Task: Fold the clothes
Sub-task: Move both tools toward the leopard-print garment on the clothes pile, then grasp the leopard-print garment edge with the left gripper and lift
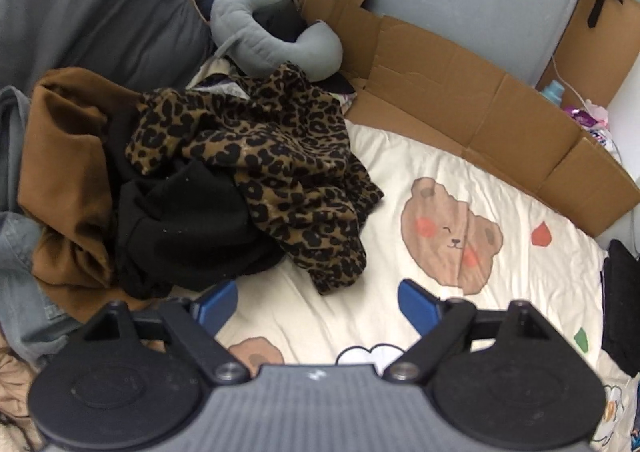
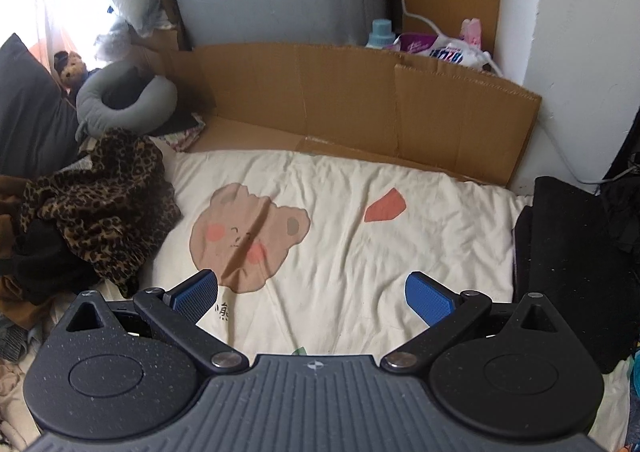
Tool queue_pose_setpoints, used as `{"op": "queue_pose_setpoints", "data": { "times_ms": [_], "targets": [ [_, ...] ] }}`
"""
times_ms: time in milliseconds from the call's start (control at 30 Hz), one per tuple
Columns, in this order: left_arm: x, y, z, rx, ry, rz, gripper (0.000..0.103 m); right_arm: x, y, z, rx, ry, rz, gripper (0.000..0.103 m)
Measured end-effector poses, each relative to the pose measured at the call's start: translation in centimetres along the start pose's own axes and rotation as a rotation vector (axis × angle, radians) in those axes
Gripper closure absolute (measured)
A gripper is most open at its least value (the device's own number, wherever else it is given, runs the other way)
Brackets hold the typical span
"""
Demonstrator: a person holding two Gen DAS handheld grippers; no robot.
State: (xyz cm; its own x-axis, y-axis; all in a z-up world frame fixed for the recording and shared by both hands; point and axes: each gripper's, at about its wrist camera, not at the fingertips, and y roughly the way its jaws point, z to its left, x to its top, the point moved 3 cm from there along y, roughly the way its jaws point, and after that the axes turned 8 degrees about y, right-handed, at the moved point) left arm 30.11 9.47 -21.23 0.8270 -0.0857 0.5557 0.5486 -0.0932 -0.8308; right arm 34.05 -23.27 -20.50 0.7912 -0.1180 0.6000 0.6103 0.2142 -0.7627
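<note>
Black claws (image 1: 316,306), blue ribbed pads (image 2: 430,302)

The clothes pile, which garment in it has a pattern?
The leopard-print garment, draped on top of the pile; the black garment and the brown garment beside it are plain.

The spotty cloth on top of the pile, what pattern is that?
Leopard print: black spots on brown cloth. The left wrist view shows it best.

Black garment (image 1: 188,228) partly buried under leopard-print garment (image 1: 272,155); denim (image 1: 16,252) cut off.
</note>
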Motion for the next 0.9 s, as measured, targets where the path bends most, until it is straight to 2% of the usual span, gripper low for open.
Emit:
{"op": "queue_pose_setpoints", "data": {
  "times_ms": [167,300,533,900],
  "targets": [
    [-0.5,2.0,0.3,-0.007,-0.005,-0.007,0.015,-0.5,2.0,0.2,-0.003,-0.020,0.003,0.000],
    [-1.5,3.5,0.1,-0.020,0.032,-0.013,0.015,-1.1,3.4,0.1,0.007,-0.030,-0.008,0.000],
    [-3.5,5.8,0.0,-0.001,0.061,-0.012,0.019,-2.9,5.8,-0.2,0.048,-0.032,-0.009,0.000],
    [-4.5,8.3,-0.3,-0.022,-0.002,-0.111,0.020,-5.3,8.9,-0.1,0.120,-0.030,-0.009,0.000]
  ]
}}
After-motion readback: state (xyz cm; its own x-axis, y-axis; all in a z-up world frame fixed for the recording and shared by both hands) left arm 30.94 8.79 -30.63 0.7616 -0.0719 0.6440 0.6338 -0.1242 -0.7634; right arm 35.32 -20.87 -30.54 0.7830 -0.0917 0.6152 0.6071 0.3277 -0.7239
